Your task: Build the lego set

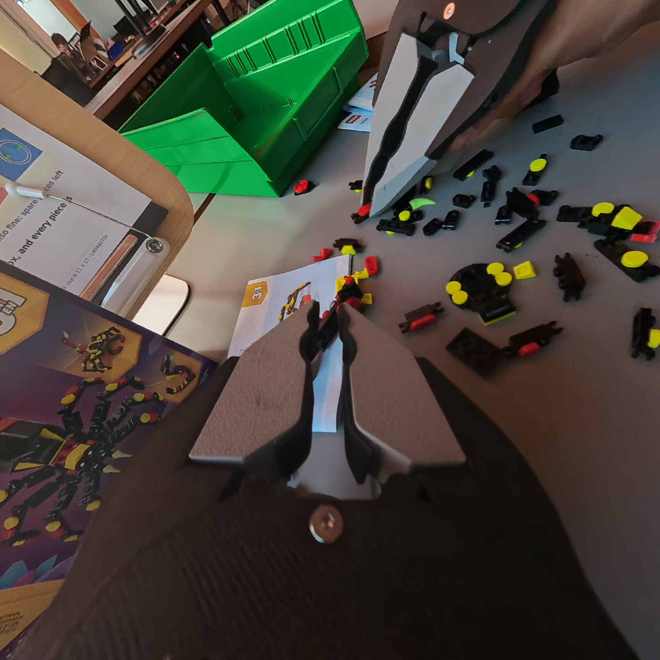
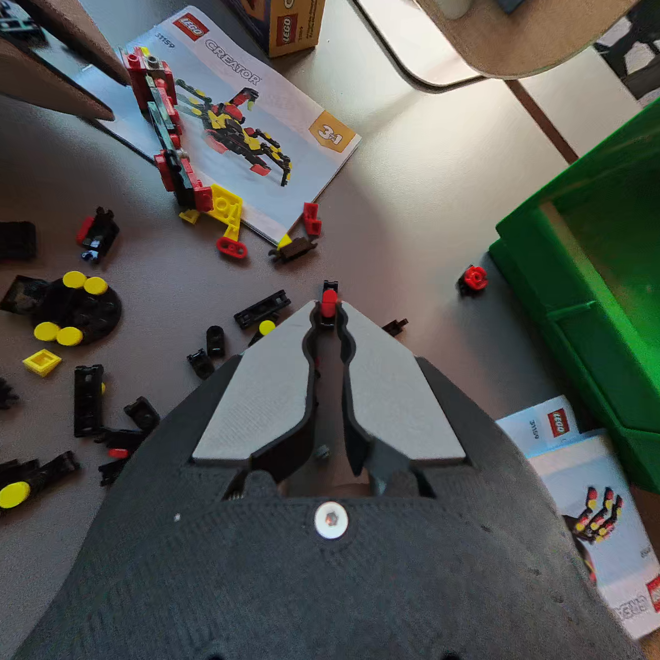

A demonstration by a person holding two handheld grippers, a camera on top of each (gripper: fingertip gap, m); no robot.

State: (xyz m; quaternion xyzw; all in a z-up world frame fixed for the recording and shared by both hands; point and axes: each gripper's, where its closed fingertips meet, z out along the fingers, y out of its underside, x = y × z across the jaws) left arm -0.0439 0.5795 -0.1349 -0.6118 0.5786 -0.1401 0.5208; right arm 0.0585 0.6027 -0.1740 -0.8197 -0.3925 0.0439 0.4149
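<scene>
Grey table (image 2: 410, 185) carries everything, with a green bin (image 1: 250, 107) toward its far edge and the purple set box (image 1: 89, 410) at the near left corner beside a wooden board. An instruction booklet (image 2: 250, 118) lies open-faced near the table's middle, and a second booklet (image 2: 589, 500) sits by the bin's near side.

The left gripper (image 1: 326, 314) is closed to a narrow gap on a long black, red and yellow assembly (image 2: 171, 143), which lies slanted across the booklet's edge; in the right wrist view its yellow end reaches off the paper toward the loose parts.

The right gripper (image 2: 328, 307) stands tips-down on the table, nearly closed around a small black piece with a red top (image 2: 328, 303); whether it is lifted clear of the surface I cannot tell.

Loose black, yellow and red pieces (image 1: 518, 232) are scattered toward the table's right side, among them a round black plate with yellow discs (image 2: 71, 310). A small red round stud piece (image 2: 475, 276) sits just beside the bin.
</scene>
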